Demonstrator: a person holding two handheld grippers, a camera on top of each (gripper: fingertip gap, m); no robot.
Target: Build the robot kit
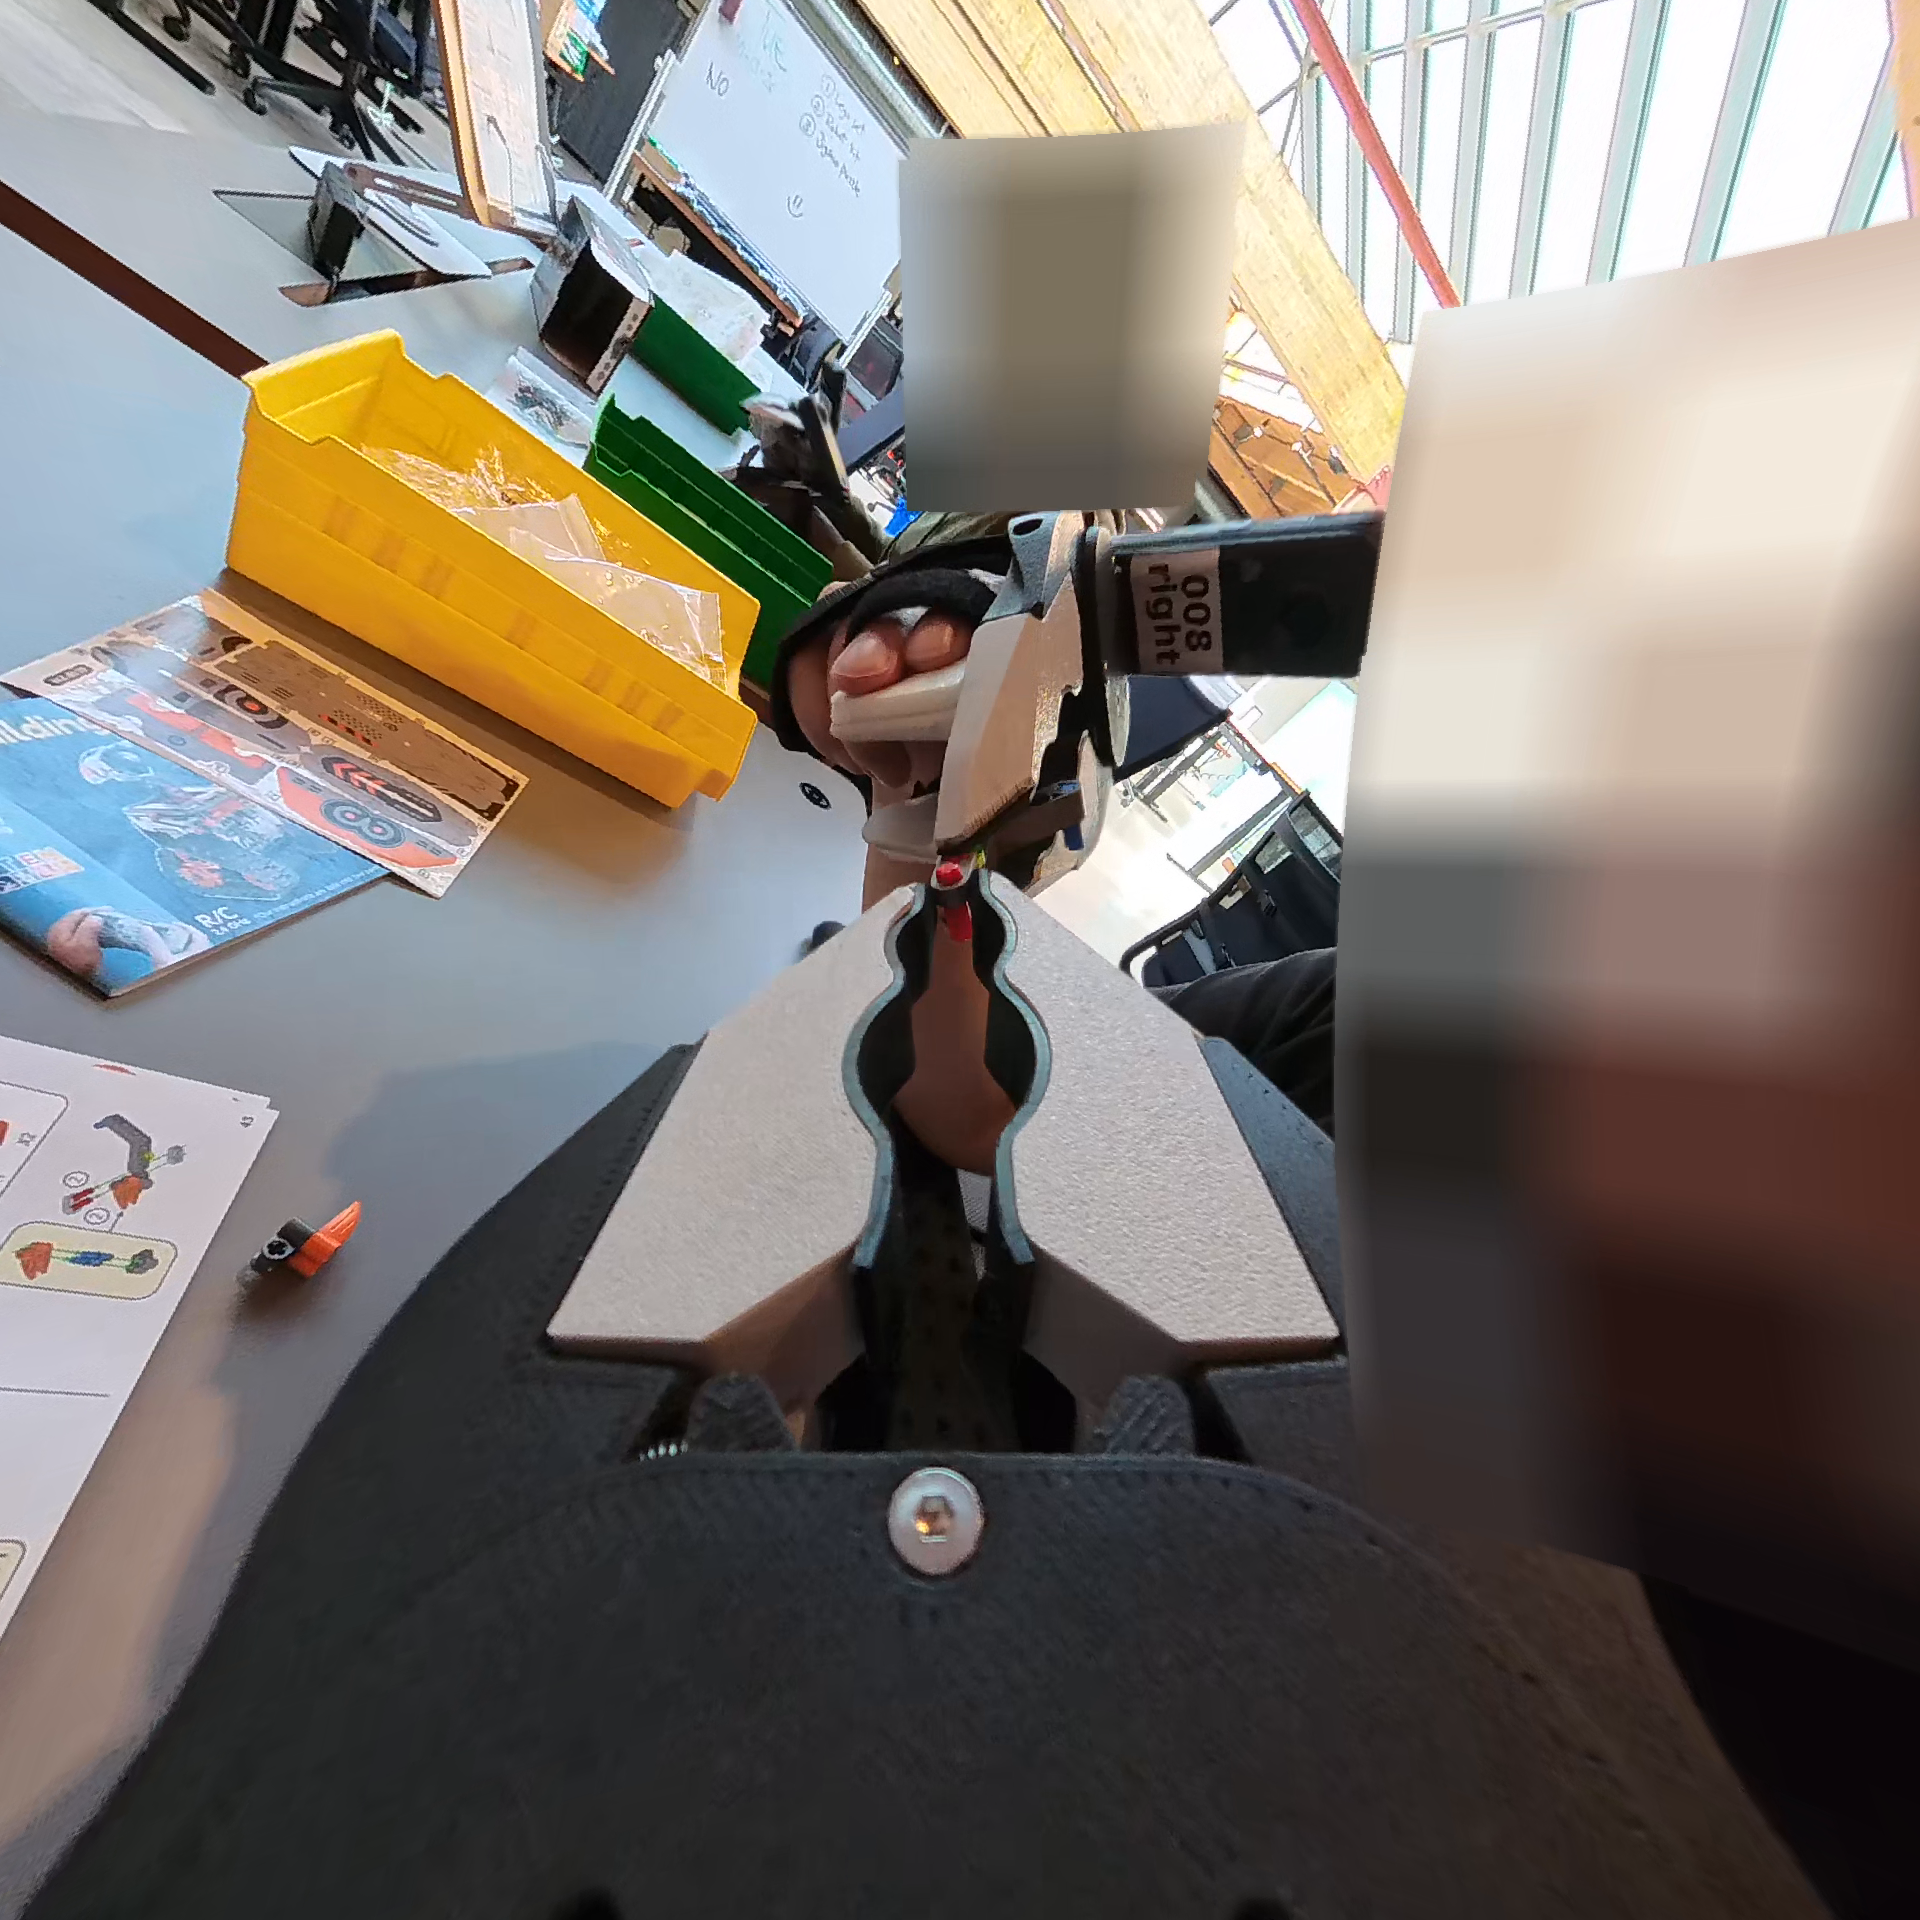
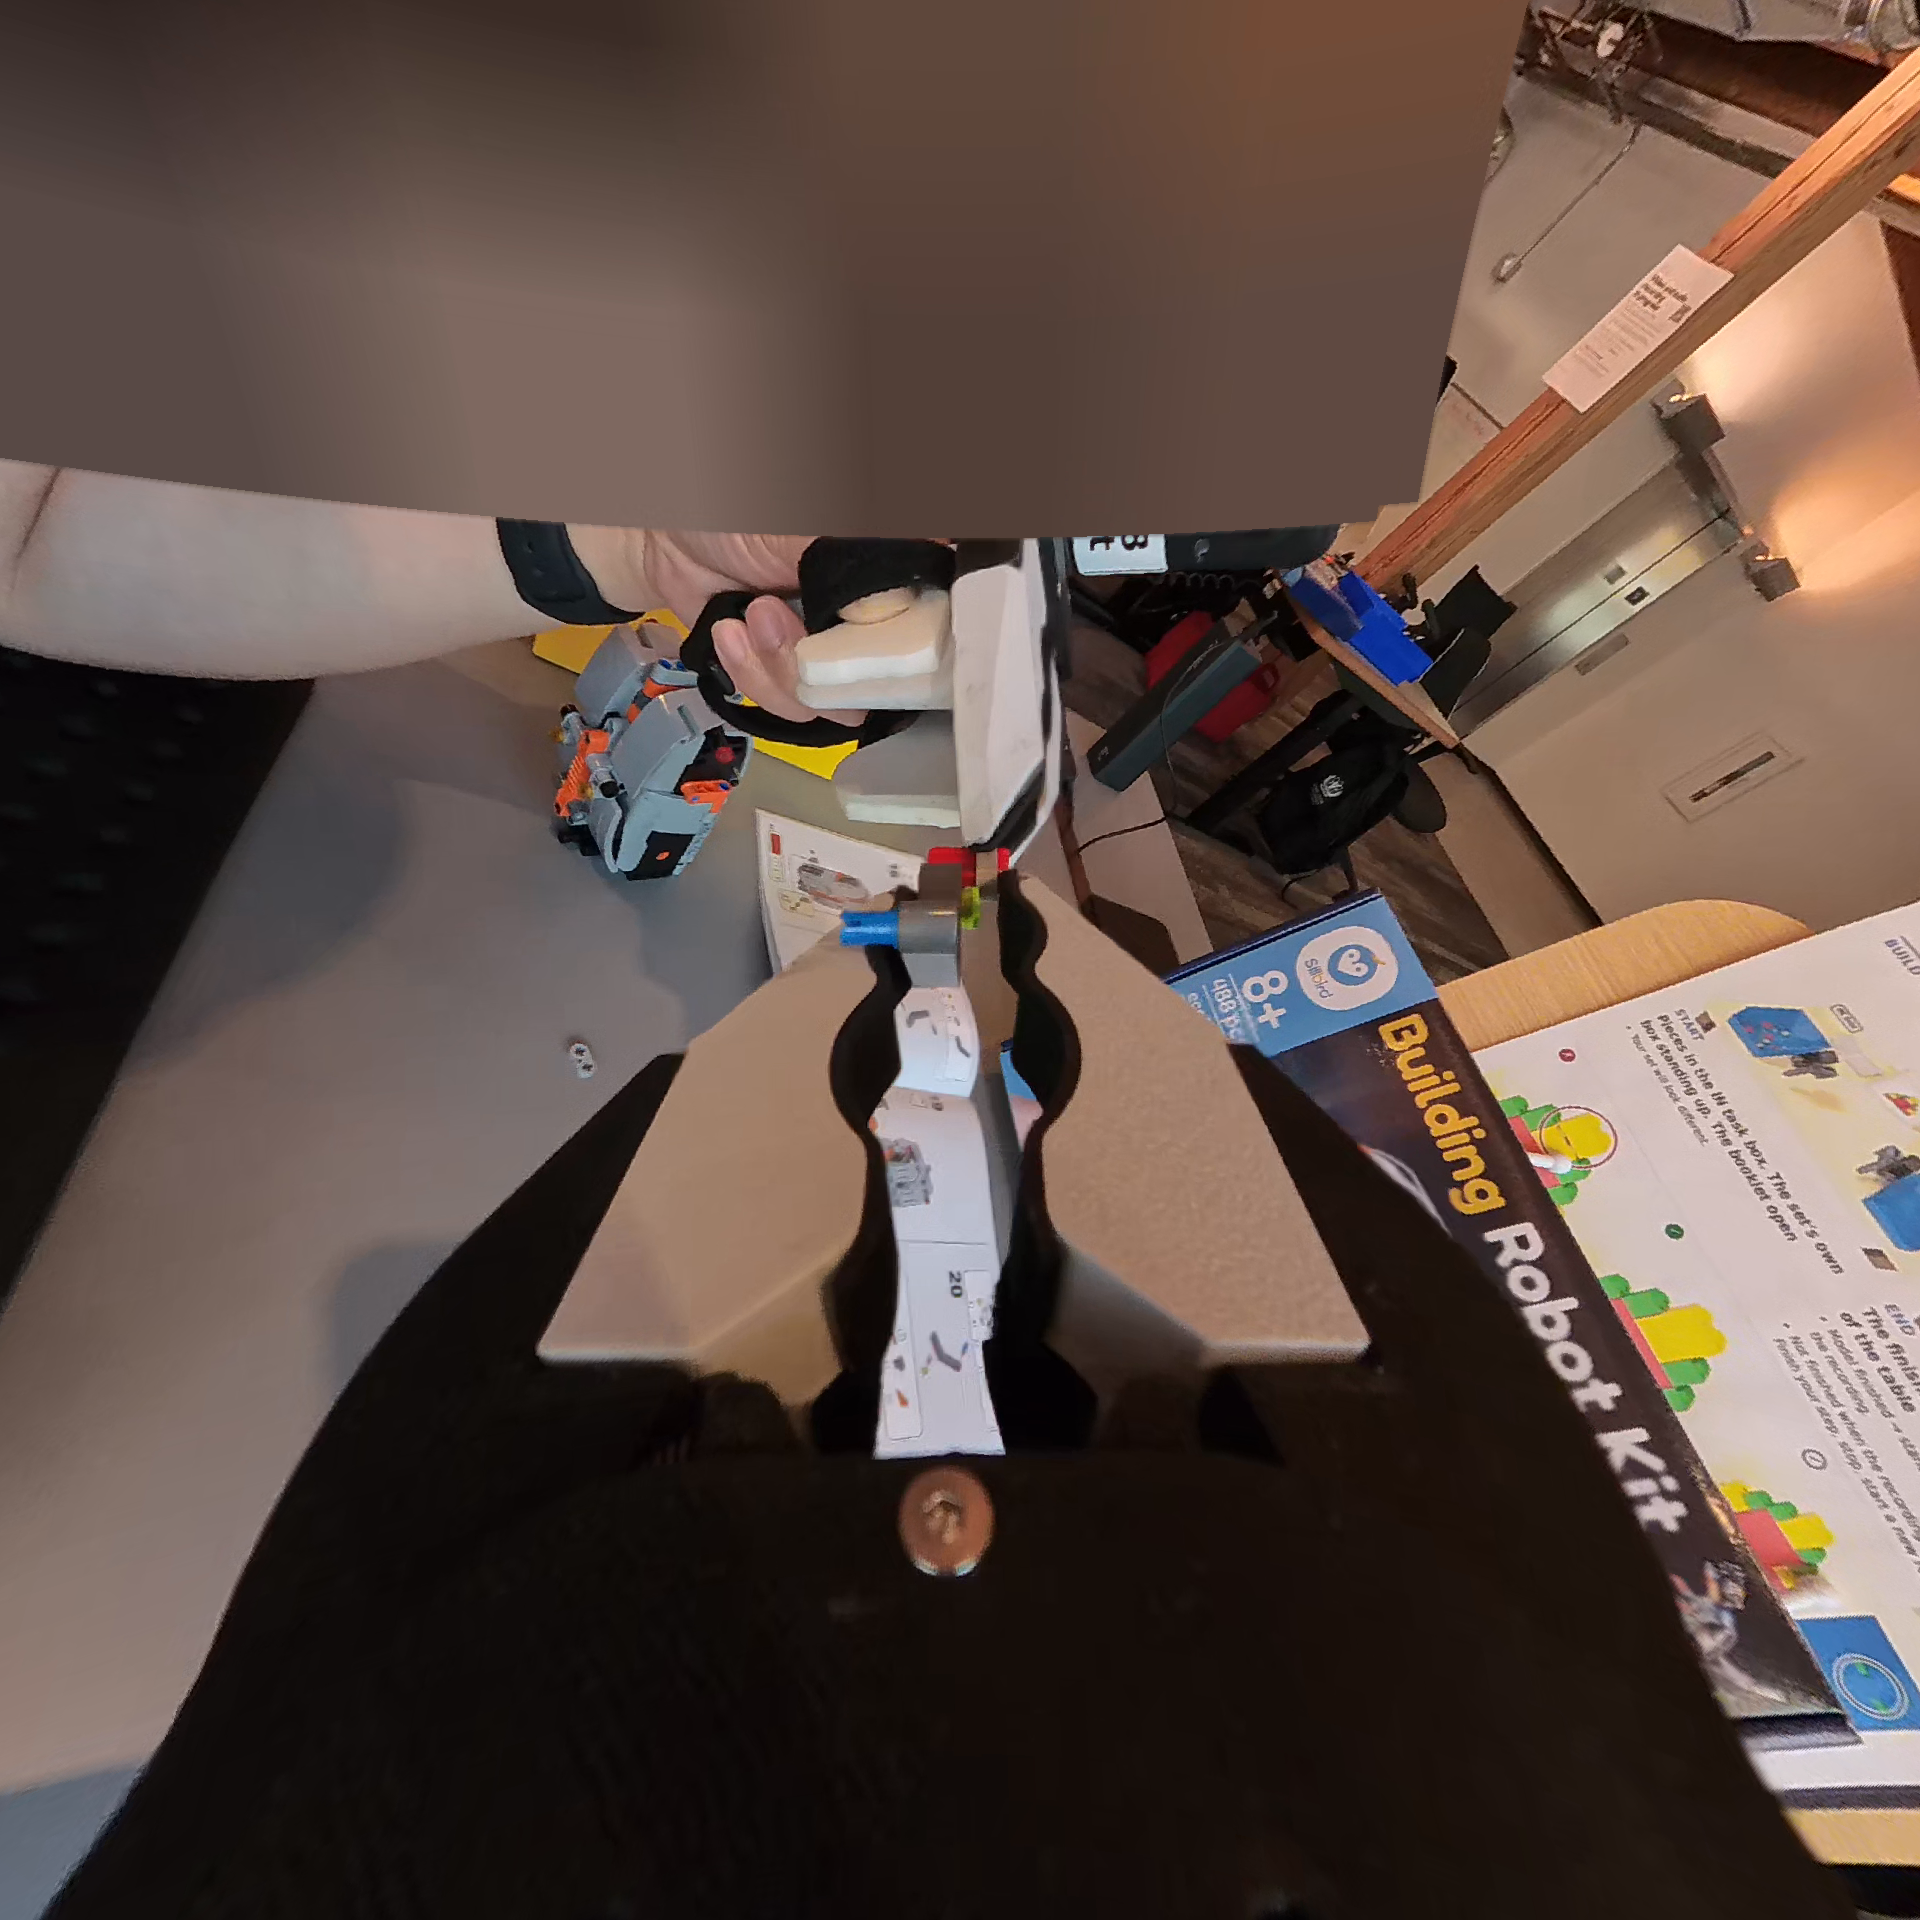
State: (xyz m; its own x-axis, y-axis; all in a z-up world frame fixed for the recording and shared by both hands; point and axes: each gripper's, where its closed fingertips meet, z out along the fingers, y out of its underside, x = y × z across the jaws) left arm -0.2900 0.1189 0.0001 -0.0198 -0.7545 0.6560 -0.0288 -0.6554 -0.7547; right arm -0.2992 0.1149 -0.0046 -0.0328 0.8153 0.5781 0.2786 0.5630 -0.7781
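Observation:
Both grippers meet tip to tip above the grey table (image 1: 582, 987) on one small brick assembly. My left gripper (image 1: 951, 894) is shut on its red piece (image 1: 954, 920). In the left wrist view, my right gripper (image 1: 961, 836), held by a hand, comes down from above onto the same assembly. In the right wrist view, my right gripper (image 2: 951, 904) is shut on the grey connector (image 2: 930, 930), which carries a blue pin (image 2: 868, 928) and a lime piece (image 2: 969, 907). The red piece (image 2: 966, 858) sits on top, under my left gripper (image 2: 992, 821).
A yellow bin (image 1: 312, 499) with plastic bags, green bins (image 1: 707, 509), a booklet (image 1: 156, 831), a sticker sheet (image 1: 343, 738), an instruction page (image 1: 94, 1195) and an orange-black piece (image 1: 307, 1242) lie left. A grey-orange model (image 2: 644, 748), a kit box (image 2: 1455, 1195) and a printed sheet (image 2: 1714, 1195) lie below. My two grippers' fingertips are within a few centimetres of each other.

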